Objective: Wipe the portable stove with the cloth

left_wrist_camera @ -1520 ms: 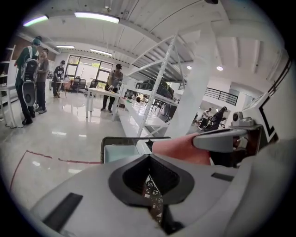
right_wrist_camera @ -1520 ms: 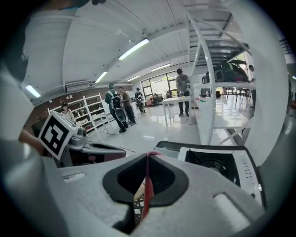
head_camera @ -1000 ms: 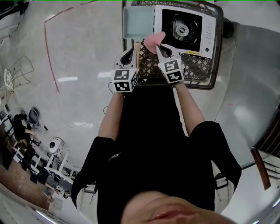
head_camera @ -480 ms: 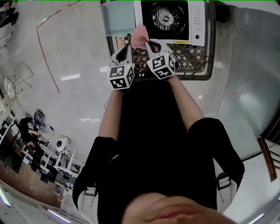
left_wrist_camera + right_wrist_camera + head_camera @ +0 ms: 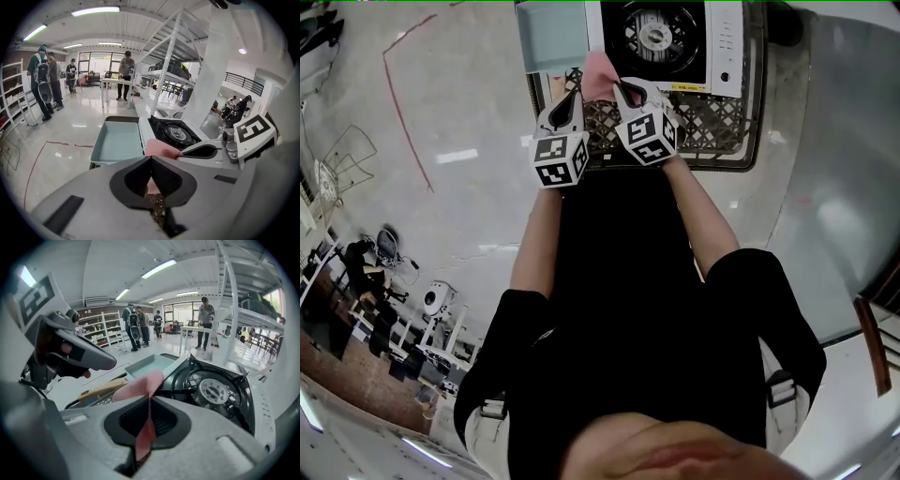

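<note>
The portable stove (image 5: 661, 37) is white with a black burner (image 5: 213, 390) and sits on a wire basket top (image 5: 712, 122). My right gripper (image 5: 619, 86) is shut on a pink cloth (image 5: 600, 70), which runs between its jaws (image 5: 149, 399) and bulges out ahead (image 5: 140, 383), just over the stove's near left corner. My left gripper (image 5: 578, 94) is close beside it on the left, shut, with nothing seen clamped in it (image 5: 151, 158). In the left gripper view the cloth (image 5: 161, 149) lies just beyond the jaw tips, with the stove (image 5: 176, 133) behind it.
A pale blue tray (image 5: 553, 37) lies left of the stove (image 5: 117, 140). A wooden handle (image 5: 101, 389) rests in the basket near the tray. Several people stand far off by tables and white shelving (image 5: 164, 70). Glossy floor surrounds the basket.
Both grippers have moved a little forward and down together, bringing the pink cloth nearer the stove's near left corner. Over the last half second they have kept still.
</note>
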